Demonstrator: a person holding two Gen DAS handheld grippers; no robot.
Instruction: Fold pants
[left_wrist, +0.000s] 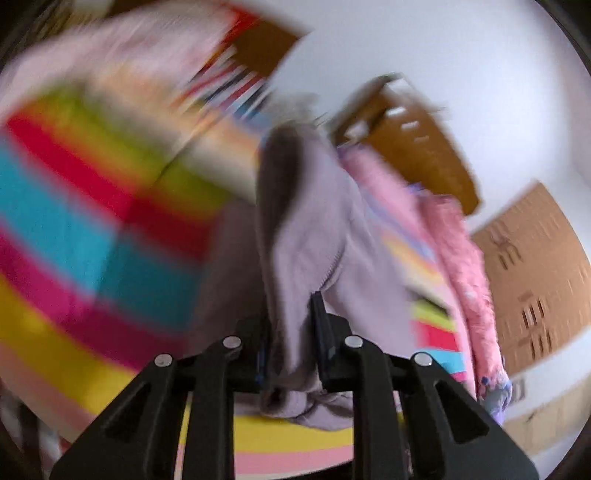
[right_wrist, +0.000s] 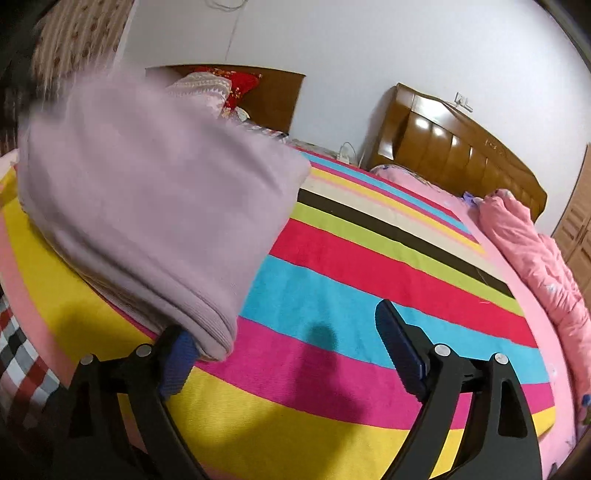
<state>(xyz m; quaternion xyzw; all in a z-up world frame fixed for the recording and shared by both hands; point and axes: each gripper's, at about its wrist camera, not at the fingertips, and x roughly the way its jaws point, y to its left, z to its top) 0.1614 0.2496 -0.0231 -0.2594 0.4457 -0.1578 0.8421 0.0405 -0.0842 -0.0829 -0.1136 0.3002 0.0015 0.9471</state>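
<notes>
The pants are pale lilac knit fabric. In the left wrist view my left gripper (left_wrist: 291, 332) is shut on a bunched fold of the pants (left_wrist: 314, 229), which hang lifted above the striped bed cover; the view is motion-blurred. In the right wrist view my right gripper (right_wrist: 291, 328) is open, with nothing between its jaws. The pants (right_wrist: 147, 192) are raised at the left, and their ribbed edge touches my left fingertip (right_wrist: 179, 354) from outside.
A bright striped cover (right_wrist: 351, 280) spreads over the bed. A pink quilt (right_wrist: 532, 251) lies along the right side. A brown wooden headboard (right_wrist: 450, 147) stands at the far end, and a louvred wooden wardrobe (left_wrist: 535, 266) at the right.
</notes>
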